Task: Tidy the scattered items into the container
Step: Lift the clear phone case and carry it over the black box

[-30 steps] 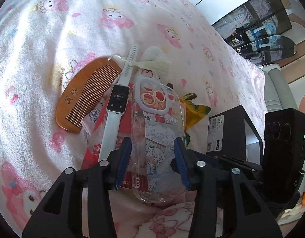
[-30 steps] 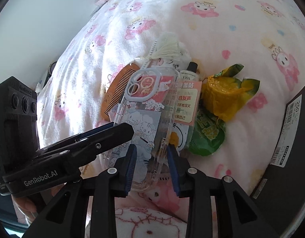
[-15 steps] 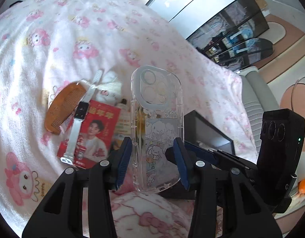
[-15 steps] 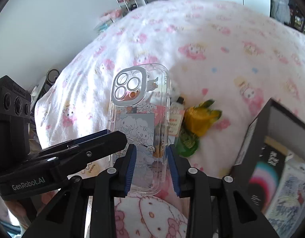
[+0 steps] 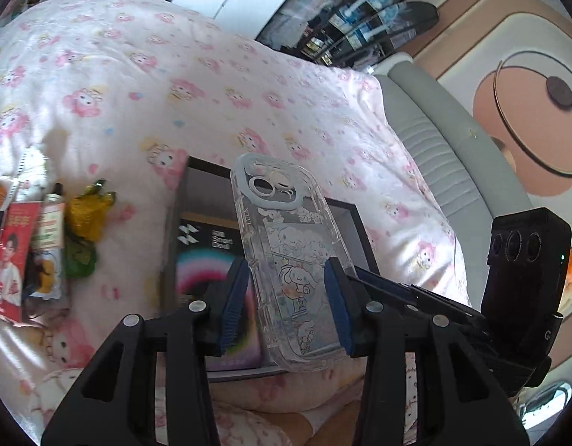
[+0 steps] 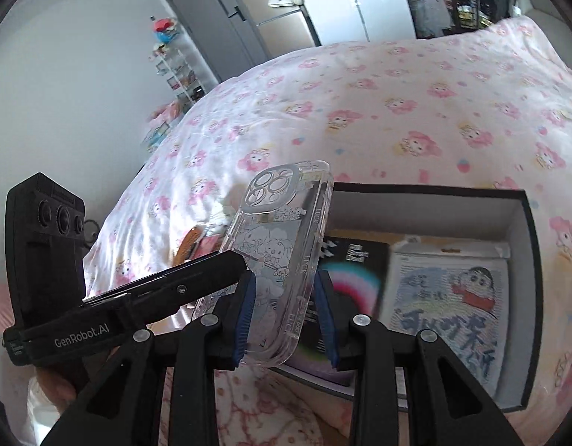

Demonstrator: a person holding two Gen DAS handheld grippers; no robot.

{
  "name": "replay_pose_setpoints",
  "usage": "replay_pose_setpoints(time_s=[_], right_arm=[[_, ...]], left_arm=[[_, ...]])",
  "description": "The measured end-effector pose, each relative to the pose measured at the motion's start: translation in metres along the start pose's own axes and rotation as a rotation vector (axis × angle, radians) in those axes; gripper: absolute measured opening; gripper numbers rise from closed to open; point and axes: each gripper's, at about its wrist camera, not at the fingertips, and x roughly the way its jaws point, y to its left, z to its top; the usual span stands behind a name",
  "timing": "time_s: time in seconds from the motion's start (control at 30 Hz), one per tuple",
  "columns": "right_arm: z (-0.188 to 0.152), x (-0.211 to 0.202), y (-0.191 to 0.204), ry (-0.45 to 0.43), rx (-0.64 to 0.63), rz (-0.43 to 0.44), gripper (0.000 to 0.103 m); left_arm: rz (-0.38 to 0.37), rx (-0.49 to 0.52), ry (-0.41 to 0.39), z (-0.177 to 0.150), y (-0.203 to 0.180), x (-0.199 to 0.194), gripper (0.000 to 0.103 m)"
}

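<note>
Both grippers [image 5: 286, 304] [image 6: 284, 312] pinching clear phone case [image 5: 289, 260] by opposite edges, holding it above open black box [image 6: 524, 297] for drop-in.

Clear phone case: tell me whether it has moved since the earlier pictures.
Yes. The clear phone case, held between both grippers, has been lifted off the pile of items on the bed and carried right, now hanging over the black box.

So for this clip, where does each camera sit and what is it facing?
Left wrist: on the left gripper, looking down at the clear phone case over the black box; right gripper at right.
Right wrist: on the right gripper, facing the same case and box; left gripper at left.
Shared: case, box, pink bedspread.
</note>
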Motion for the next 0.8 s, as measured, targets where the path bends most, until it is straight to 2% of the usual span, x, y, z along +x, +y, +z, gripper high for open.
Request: replay_pose_setpoints(time_s=[0.2,0.3,0.4,0.67,0.8], right_arm=[[-0.018,-0.021,-0.079,-0.012,0.105,-0.072,0.03],[-0.025,-0.011,-0.107,0.01,0.137,-0.13,0.03],[-0.032,0.004,-0.133,0.041,0.185,-0.129,0.03],[-0.045,0.025,-0.142,0.1,0.177,-0.122,0.03],[-0.05,0.016,-0.141,0.068,0.178,-0.148,0.03]], left_arm=[[-0.089,0.007,0.151,-0.015,-0.032,0.091,0.042],[-0.069,0.024,0.209,-0.023,-0.041,0.121,0.042],[-0.032,0.021,0.262,-0.03,-0.04,0.142,0.041],[0.043,-0.005,0.327,-0.044,-0.028,0.159,0.039],[0.078,0.01,0.272,-0.038,-0.029,0.143,0.039]])
